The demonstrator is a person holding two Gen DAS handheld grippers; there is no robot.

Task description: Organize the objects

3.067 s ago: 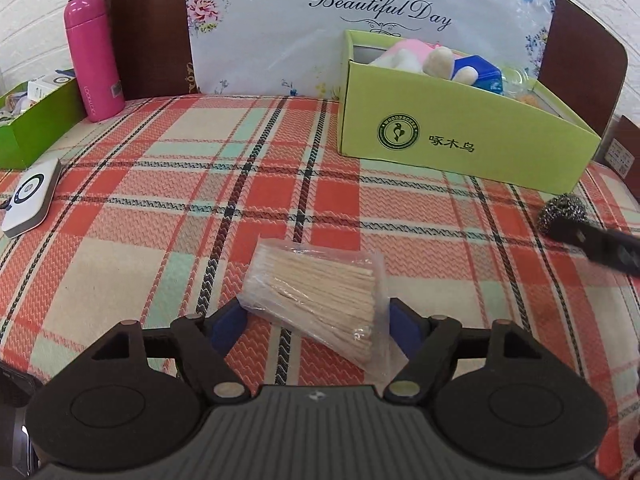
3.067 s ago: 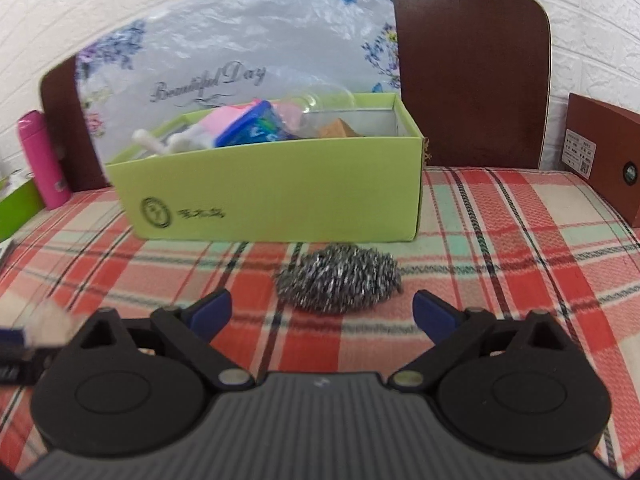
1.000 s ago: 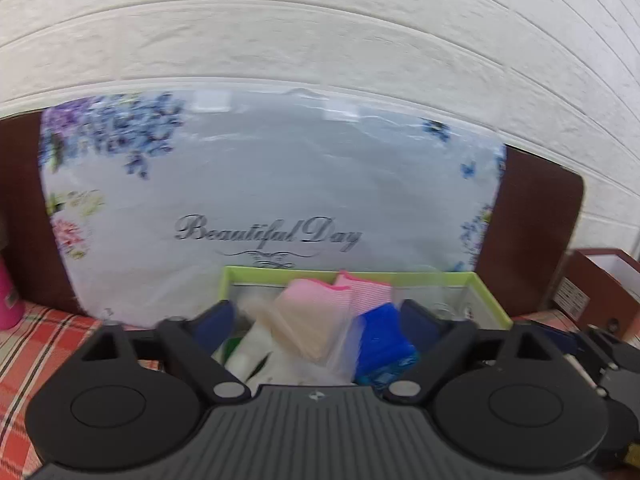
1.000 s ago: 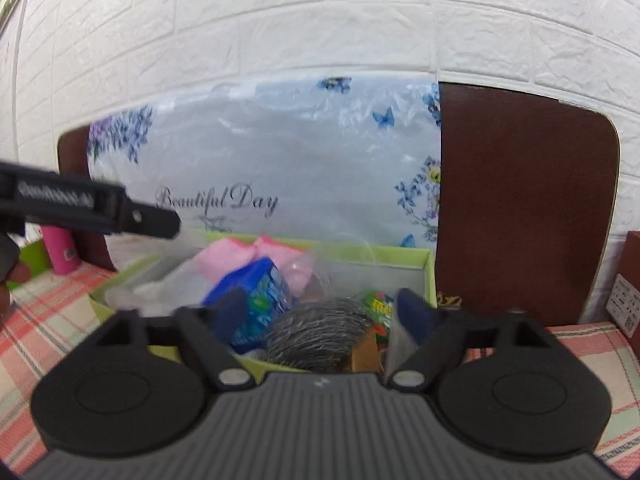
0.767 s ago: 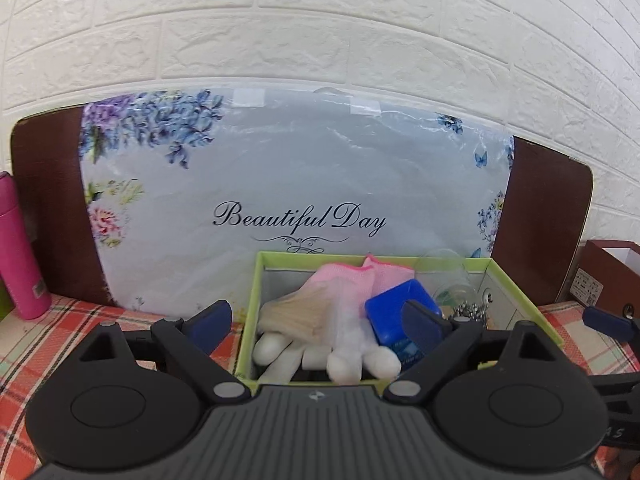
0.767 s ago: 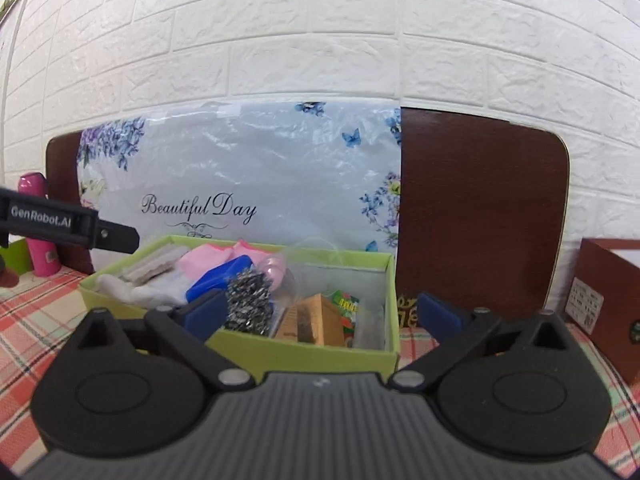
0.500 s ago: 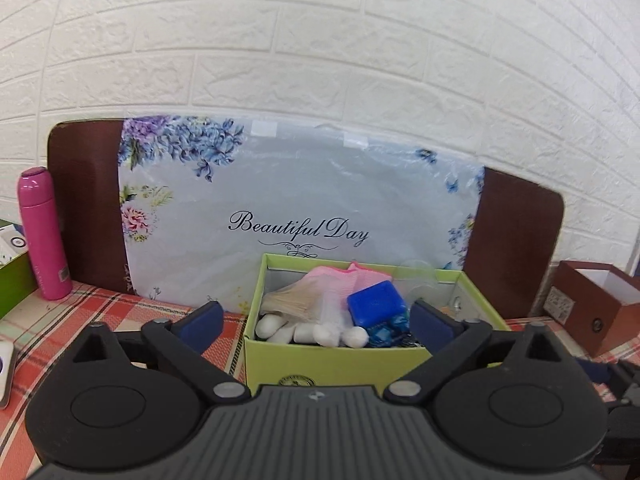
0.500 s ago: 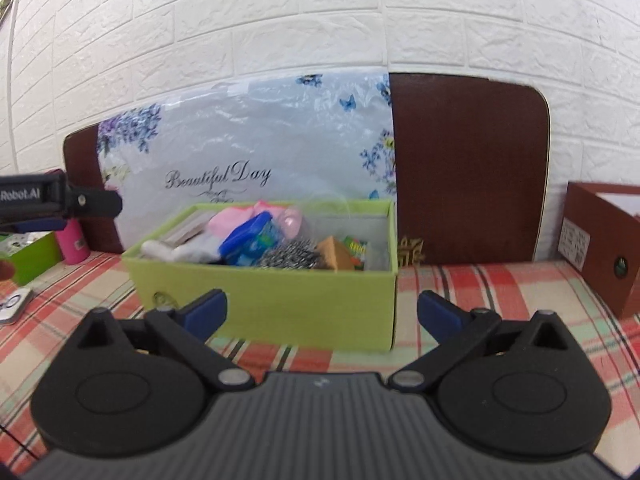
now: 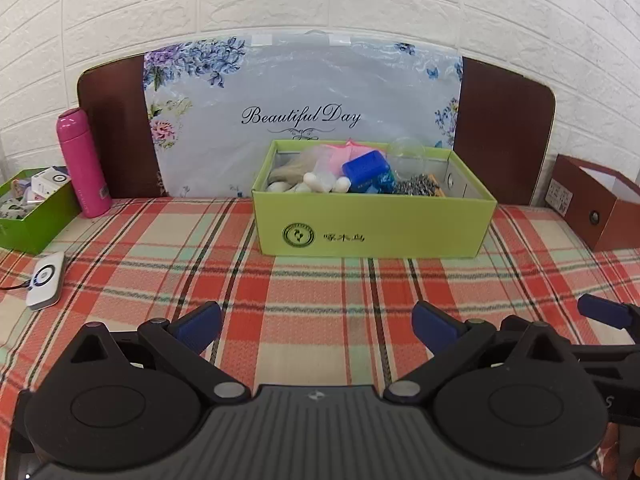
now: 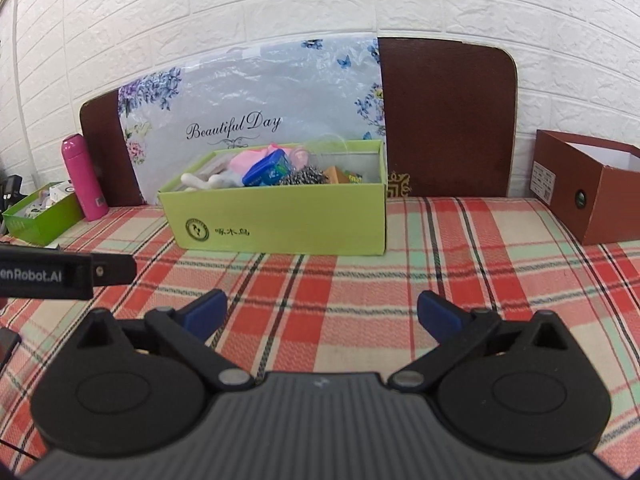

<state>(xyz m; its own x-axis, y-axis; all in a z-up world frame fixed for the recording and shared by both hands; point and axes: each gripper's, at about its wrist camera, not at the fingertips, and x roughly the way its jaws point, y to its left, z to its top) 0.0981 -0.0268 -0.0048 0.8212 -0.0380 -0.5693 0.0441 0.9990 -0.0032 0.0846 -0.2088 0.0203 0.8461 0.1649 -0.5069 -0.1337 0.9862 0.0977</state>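
Observation:
A lime-green cardboard box [image 9: 376, 226] stands at the back of the plaid table; it also shows in the right wrist view [image 10: 280, 222]. It holds a bag of toothpicks [image 9: 294, 170], a steel wool scrubber [image 9: 416, 185] [image 10: 303, 176], a blue pack [image 9: 366, 170], pink cloth and white pieces. My left gripper [image 9: 316, 324] is open and empty, low over the cloth in front of the box. My right gripper [image 10: 322, 314] is open and empty, also well short of the box. A right fingertip [image 9: 604, 310] shows at the left view's right edge.
A pink bottle [image 9: 82, 164] and a dark green box of small items [image 9: 28, 222] stand at the back left. A white device with a cable [image 9: 46, 280] lies left. A brown box [image 9: 592, 204] stands at the right. A floral bag and brown board lean on the wall.
Both grippers let go of the toothpick bag and steel wool in the green box, then drew back and down toward the table's front. Both are empty now.

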